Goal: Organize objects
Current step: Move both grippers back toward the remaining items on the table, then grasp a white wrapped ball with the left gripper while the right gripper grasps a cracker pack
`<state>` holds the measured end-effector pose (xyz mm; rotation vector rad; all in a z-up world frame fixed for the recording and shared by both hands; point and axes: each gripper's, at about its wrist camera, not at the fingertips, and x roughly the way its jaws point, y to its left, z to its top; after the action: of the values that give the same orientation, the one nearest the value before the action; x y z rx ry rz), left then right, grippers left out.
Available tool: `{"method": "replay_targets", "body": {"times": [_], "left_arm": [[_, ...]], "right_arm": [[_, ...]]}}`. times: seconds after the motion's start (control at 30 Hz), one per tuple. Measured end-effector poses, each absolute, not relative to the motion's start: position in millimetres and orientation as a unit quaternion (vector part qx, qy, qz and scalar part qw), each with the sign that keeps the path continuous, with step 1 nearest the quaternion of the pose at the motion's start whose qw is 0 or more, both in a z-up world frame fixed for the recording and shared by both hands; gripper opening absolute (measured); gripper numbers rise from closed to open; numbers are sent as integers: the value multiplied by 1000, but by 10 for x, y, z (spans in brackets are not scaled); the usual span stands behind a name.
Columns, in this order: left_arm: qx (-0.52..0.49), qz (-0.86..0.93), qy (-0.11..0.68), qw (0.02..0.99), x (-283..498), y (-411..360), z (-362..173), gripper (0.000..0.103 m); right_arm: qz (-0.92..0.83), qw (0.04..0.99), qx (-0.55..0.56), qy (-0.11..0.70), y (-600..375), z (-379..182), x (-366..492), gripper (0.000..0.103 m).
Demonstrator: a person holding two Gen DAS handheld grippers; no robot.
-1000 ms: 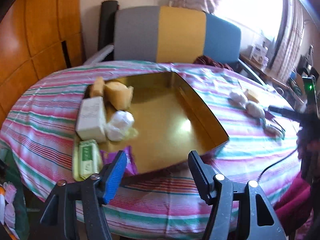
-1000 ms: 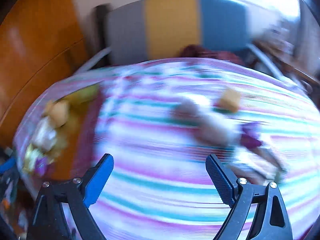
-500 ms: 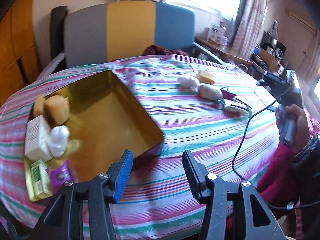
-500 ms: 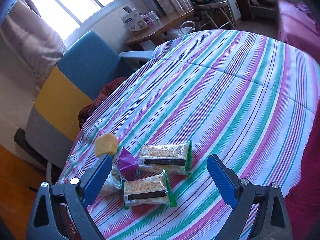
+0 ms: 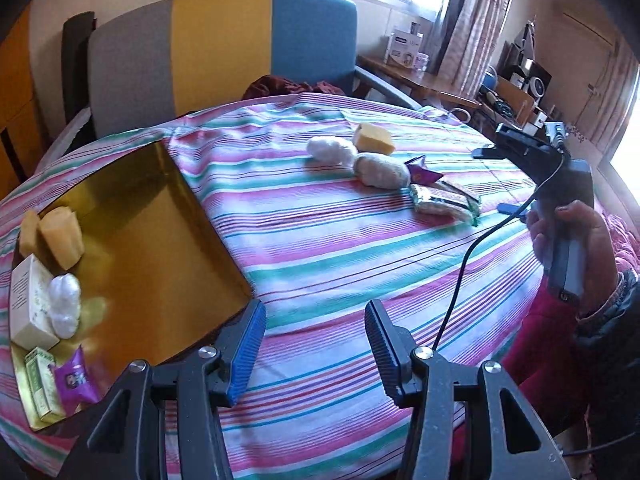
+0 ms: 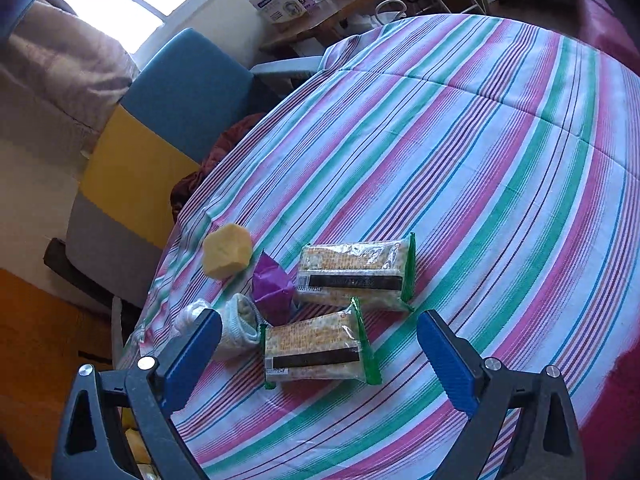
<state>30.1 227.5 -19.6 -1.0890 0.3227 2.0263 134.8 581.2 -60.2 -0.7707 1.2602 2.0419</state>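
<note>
A gold tray (image 5: 132, 240) lies on the striped tablecloth at the left and holds yellow sponges (image 5: 60, 236), a white box (image 5: 28, 304), a white wrapped ball (image 5: 66, 310), a green packet (image 5: 42, 388) and a purple packet (image 5: 74, 376). My left gripper (image 5: 314, 346) is open and empty, over the cloth beside the tray's near corner. My right gripper (image 6: 318, 356) is open, low over the nearer of two cracker packs (image 6: 316, 350); the other pack (image 6: 354, 276) lies beyond. A purple packet (image 6: 272, 288), a yellow sponge (image 6: 227, 256) and white wrapped rolls (image 6: 240, 326) lie beside them.
A grey, yellow and blue chair (image 5: 224, 52) stands behind the table. A desk with boxes (image 5: 404, 48) is at the back right. The right-hand gripper body and its cable (image 5: 560, 200) show in the left wrist view. The table edge is near on the right.
My right gripper has moved closer and lower toward the cracker packs. My left gripper view has shifted slightly; the tray sits further left.
</note>
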Motion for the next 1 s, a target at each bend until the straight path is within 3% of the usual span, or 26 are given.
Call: {"method": "replay_targets", "body": {"times": [0.1, 0.17, 0.3, 0.43, 0.67, 0.77, 0.8, 1.0], "left_arm": [[-428, 799, 128, 403, 301, 2313, -182, 52], [-429, 796, 129, 407, 297, 2315, -180, 52], [-437, 794, 119, 406, 254, 2279, -205, 52], [-445, 792, 112, 403, 191, 2285, -236, 52], [-449, 784, 119, 411, 149, 2420, -238, 52], [-451, 783, 116, 413, 95, 2492, -206, 52], [-452, 782, 113, 414, 74, 2515, -194, 52], [-466, 777, 81, 415, -132, 2736, -134, 52]], "right_arm": [[780, 284, -333, 448, 5719, -613, 1176, 99], [800, 250, -385, 386, 5585, -576, 943, 99], [844, 165, -488, 148, 5140, -506, 460, 99], [822, 115, -558, 5, 4935, -683, 315, 99], [806, 103, -582, 29, 5236, -939, 258, 95], [805, 93, -584, 49, 5262, -1037, 299, 48], [808, 81, -581, 51, 5221, -1037, 326, 41], [812, 40, -580, 52, 5033, -1039, 392, 43]]}}
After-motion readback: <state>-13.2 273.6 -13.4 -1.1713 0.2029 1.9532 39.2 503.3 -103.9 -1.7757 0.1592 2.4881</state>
